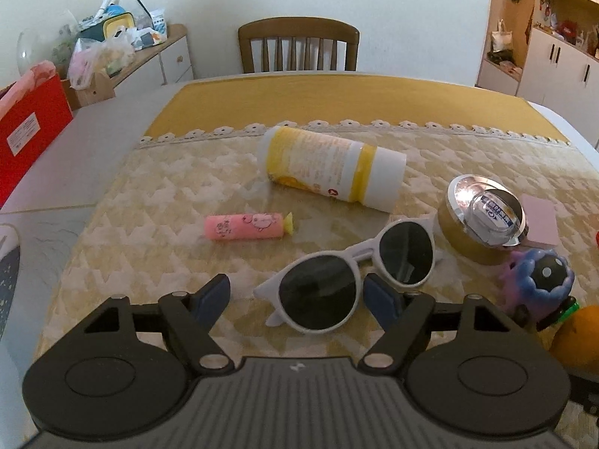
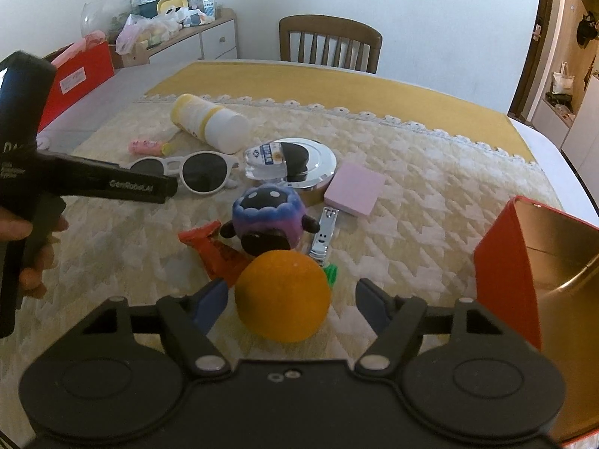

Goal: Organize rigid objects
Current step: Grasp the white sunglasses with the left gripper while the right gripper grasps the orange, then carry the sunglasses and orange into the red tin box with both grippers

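Between the wide-open, empty left tongs [image 1: 297, 297] lie white sunglasses [image 1: 352, 277]; the right tongs [image 2: 292, 303], equally spread, flank an orange [image 2: 282, 295] without gripping. Beyond the sunglasses, a yellow quilted cloth [image 1: 149, 202] covers the desk [image 1: 75, 164], and a wooden chair [image 1: 298, 43] stands behind.

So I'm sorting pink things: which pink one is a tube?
The pink tube with the yellow end, lying beside the sunglasses; the pink notepad is flat and square.
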{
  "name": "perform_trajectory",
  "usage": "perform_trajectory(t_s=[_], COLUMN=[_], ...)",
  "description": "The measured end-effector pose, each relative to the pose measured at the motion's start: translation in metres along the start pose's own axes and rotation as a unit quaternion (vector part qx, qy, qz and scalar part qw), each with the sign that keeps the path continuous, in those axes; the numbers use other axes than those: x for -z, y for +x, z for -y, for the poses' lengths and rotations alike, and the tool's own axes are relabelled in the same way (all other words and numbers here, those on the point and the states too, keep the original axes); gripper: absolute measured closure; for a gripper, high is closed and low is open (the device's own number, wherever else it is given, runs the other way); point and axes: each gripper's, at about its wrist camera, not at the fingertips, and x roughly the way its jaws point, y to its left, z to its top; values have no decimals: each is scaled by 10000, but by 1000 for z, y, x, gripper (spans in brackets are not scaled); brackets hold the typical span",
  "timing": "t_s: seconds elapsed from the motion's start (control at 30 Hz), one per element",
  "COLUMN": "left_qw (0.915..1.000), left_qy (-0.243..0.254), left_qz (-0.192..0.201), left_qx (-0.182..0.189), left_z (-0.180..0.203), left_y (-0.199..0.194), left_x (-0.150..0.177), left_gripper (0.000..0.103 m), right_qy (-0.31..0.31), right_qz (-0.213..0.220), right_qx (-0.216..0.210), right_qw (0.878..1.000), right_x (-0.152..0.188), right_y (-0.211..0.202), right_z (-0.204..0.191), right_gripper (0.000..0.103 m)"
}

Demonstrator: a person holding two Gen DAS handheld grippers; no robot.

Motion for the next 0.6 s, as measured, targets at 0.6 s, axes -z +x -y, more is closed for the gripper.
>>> perform_trajectory(t_s=[0.6], left_qw=[9996], left_qy=[-235], left_qz=[130], left_qx=[-31], left_z=[-6], left_y=[-4], left_x=[-4], left_gripper=[45], right_qy=[-19], right_qz=[-52], right_qx=[87], right_qw=[9999], right_x=[-2], right_y=[1], right_z=[-5], right_gripper=[49])
